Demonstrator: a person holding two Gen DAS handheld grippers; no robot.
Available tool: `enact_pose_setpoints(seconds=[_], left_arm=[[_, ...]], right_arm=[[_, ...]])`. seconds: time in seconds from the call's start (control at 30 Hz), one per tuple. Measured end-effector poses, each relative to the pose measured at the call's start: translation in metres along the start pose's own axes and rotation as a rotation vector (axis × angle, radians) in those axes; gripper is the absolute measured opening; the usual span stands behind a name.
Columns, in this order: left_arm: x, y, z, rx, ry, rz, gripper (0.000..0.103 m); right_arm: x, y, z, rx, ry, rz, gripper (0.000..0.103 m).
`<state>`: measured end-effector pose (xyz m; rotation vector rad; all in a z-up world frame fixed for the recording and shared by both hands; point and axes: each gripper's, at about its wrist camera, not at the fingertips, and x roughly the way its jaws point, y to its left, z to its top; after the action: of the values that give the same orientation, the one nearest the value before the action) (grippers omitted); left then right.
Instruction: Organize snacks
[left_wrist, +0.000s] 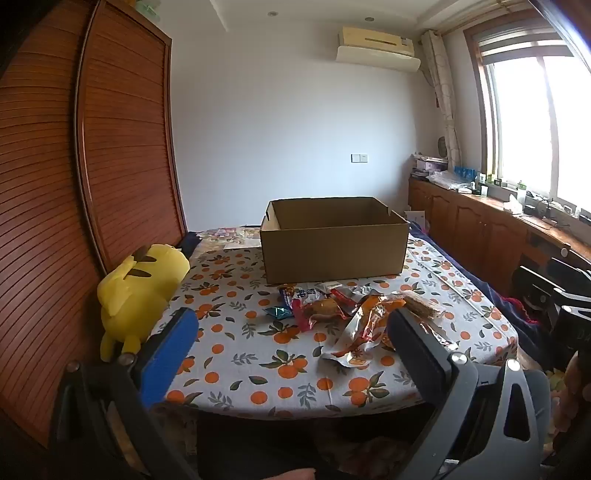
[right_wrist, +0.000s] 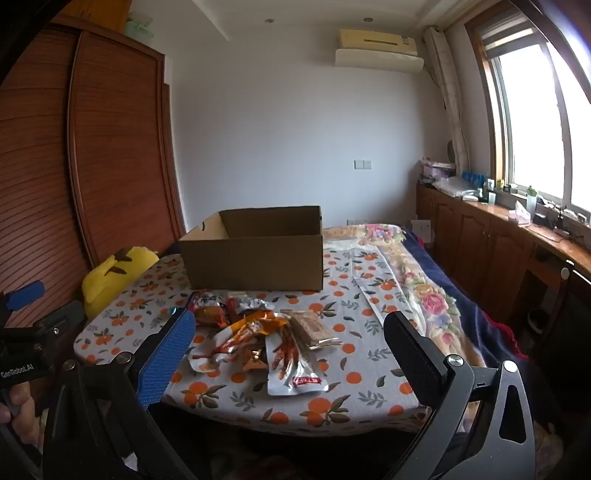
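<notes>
Surface w/ orange-print cloth (left_wrist: 236, 354), set against a flowered bed cover on its far and right sides; whether desk or bed can't tell, so called cloth here.

Snack pile (left_wrist: 354, 314) lies on cloth, near front edge, just in front of cardboard box (left_wrist: 332, 251). Box open-topped, upright, inside looks bare from these angles. Pile close to box front wall but apart from it.

Pile contents, right wrist view: long silver-orange packet (right_wrist: 291, 365) nearest the edge, red label at its near end; crumpled orange foil packets (right_wrist: 243, 336) to its left, overlapping; brown bar in clear wrap (right_wrist: 308, 326) behind, tilted across; round brown bun in wrapper (right_wrist: 210, 315) further left; blue-white packet (right_wrist: 205, 298) nearest box. In left wrist view a small teal wrapper (left_wrist: 277, 312) sits alone at left of pile.

Left gripper (left_wrist: 291, 332): spread wide, nothing between fingers, hovering off the cloth's front edge, angled down a bit. Blue pad (left_wrist: 170, 354) on one finger, black pad on other.

Right gripper (right_wrist: 288, 354): also spread wide, empty, same stance; pile sits between its fingers in view, not touched.

Yellow plush toy (left_wrist: 140, 295) at left edge of cloth, lying against wood wardrobe (left_wrist: 110, 147). Window (left_wrist: 535, 129) at right, w/ cluttered wood cabinets (left_wrist: 480, 229) below it. AC unit (left_wrist: 376, 48) high on back wall.
</notes>
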<state>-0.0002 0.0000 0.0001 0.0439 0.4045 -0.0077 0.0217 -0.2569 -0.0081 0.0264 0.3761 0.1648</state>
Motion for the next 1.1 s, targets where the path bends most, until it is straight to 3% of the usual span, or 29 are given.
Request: enact_pose_setpoints(seconds=[1.1], left_arm=[[-0.0003, 0.0018, 0.0026, 0.0, -0.004, 0.007, 0.103]], right_arm=[[-0.0005, 0.0007, 0.0004, 0.006, -0.01, -0.001, 0.103]])
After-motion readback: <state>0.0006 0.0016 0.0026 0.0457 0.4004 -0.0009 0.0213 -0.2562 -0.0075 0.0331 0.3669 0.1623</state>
